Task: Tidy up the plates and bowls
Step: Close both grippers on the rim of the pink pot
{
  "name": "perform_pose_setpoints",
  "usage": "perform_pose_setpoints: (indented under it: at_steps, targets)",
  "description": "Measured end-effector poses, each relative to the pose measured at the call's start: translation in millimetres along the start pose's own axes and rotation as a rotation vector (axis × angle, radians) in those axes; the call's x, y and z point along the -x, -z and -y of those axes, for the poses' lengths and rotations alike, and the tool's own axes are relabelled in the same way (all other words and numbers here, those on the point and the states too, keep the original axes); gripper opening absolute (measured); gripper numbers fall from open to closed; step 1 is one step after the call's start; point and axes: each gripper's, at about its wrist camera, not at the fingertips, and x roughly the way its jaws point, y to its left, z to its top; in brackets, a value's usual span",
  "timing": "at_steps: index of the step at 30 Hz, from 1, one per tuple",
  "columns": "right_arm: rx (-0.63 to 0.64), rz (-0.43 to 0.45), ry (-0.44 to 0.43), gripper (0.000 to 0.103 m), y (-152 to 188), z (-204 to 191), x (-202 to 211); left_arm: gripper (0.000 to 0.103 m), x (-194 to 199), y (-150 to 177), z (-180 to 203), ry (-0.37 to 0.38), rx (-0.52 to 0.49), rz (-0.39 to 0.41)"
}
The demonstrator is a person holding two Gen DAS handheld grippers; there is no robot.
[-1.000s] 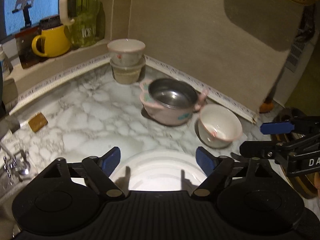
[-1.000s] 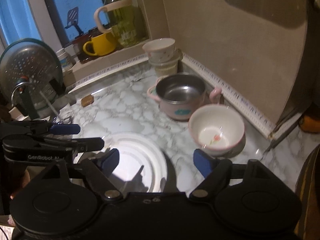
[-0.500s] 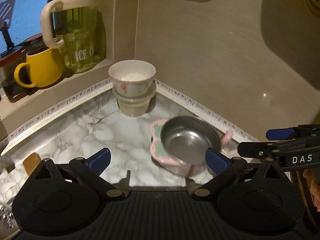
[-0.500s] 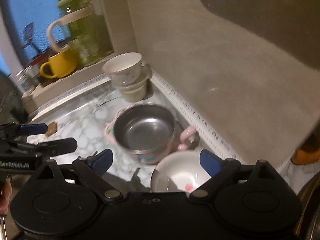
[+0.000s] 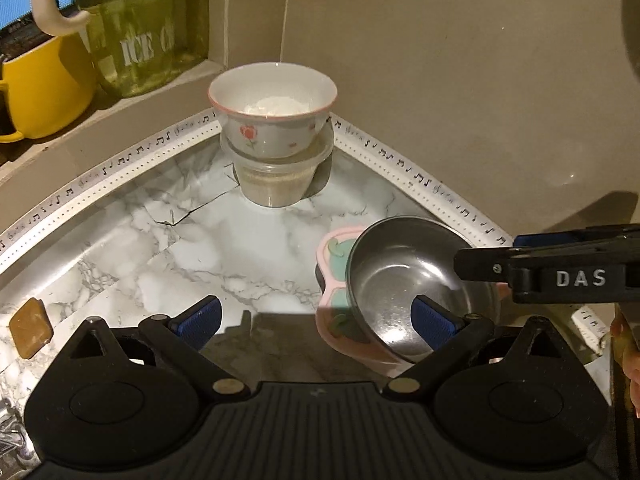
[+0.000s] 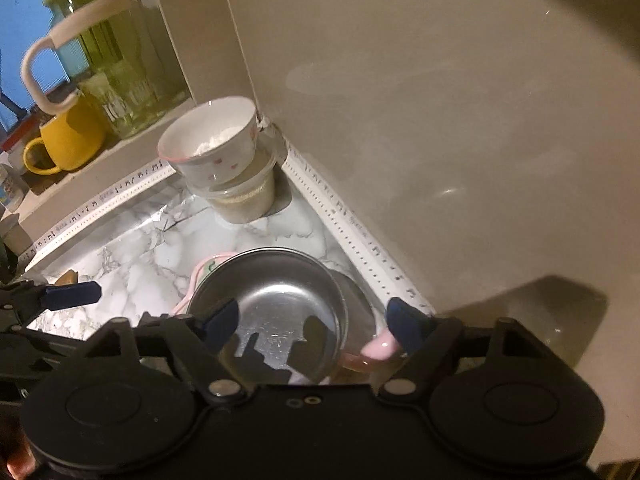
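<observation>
A steel bowl [image 6: 276,304] in a pink shell with side handles [image 6: 380,346] stands on the marble counter [image 5: 180,248]. My right gripper [image 6: 313,320] hangs over it with the bowl between its jaws, which are closing; the pads do not visibly press on it. My left gripper [image 5: 316,318] is wide open to the left of the steel bowl [image 5: 400,288], its right fingertip [image 5: 432,320] in front of the bowl's inside, holding nothing. In the corner a white floral bowl [image 5: 276,120] sits on a clear plastic tub [image 5: 276,184].
Tiled walls meet right behind the floral bowl [image 6: 212,148], edged by a white trim strip [image 5: 420,180]. On the ledge at left stand a yellow mug [image 5: 44,84] and a green jug [image 5: 148,28]. A small brown block [image 5: 30,328] lies at the counter's left.
Both grippers have moved forward toward the corner. The white plate and the pink-rimmed bowl have dropped out of view. The right jaws have narrowed around the steel bowl.
</observation>
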Motion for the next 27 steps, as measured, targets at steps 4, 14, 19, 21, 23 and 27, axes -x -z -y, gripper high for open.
perform_pose_setpoints:
  at_steps: [4, 14, 19, 21, 23, 27]
  targets:
    - [0.004, -0.030, 0.004, 0.070, -3.7, 1.3, -18.9, 0.101, -11.2, 1.0, 0.6, 0.009, 0.013, -0.022]
    - [0.010, -0.095, 0.007, 0.040, -0.8, 3.3, -40.0, 0.068, -32.1, 1.9, 1.9, 0.040, 0.039, -0.092]
    - [0.028, -0.102, 0.020, 0.030, 1.2, 2.6, -40.9, 0.056, -36.3, 1.7, 0.2, 0.056, 0.067, -0.107]
    - [0.037, -0.103, 0.030, 0.025, 1.5, 1.7, -41.2, 0.051, -36.7, 0.8, 0.5, 0.062, 0.074, -0.110]
    - [0.045, -0.102, 0.047, 0.020, 1.5, 0.9, -40.9, 0.040, -36.4, -0.6, 2.7, 0.072, 0.072, -0.113]
    - [0.044, -0.100, 0.070, 0.006, -0.6, 2.0, -40.6, 0.035, -33.7, -2.8, 4.3, 0.052, 0.092, -0.111]
